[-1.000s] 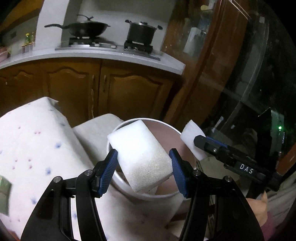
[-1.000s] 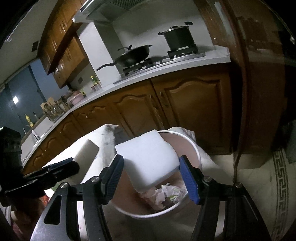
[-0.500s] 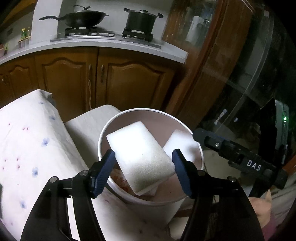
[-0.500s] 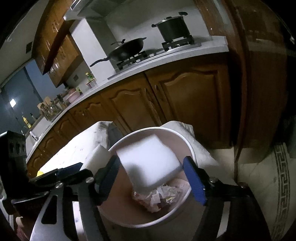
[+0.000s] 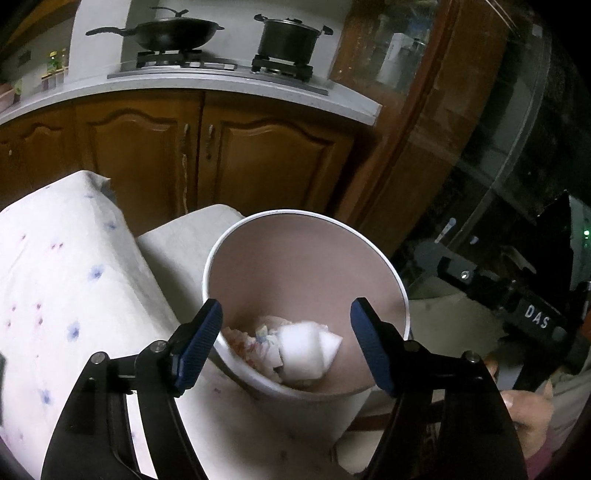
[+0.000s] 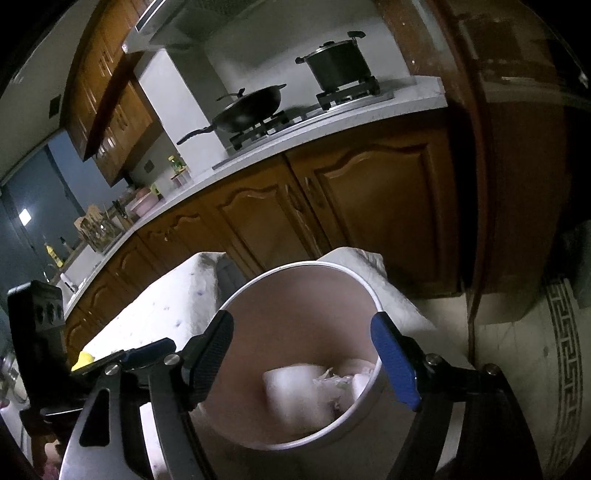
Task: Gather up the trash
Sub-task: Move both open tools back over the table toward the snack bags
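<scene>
A round white bin (image 5: 397, 280) with a pinkish inside stands below both grippers; it also shows in the right wrist view (image 6: 364, 291). White foam blocks (image 5: 304, 347) lie inside it on crumpled paper trash (image 5: 258, 338); they look blurred in the right wrist view (image 6: 291, 387). My left gripper (image 5: 286, 341) is open and empty over the bin's near rim. My right gripper (image 6: 303, 354) is open and empty over the bin. The right gripper's body (image 5: 517, 310) shows at the right of the left wrist view.
A table with a white flowered cloth (image 5: 55, 295) lies left of the bin. Wooden kitchen cabinets (image 5: 258, 158) and a counter with a wok (image 5: 173, 33) and a pot (image 5: 288, 38) stand behind. A glass door (image 5: 498, 166) is at the right.
Both grippers opened and let go of their white foam blocks. The blocks dropped into the bin. Both grippers moved closer over the bin.
</scene>
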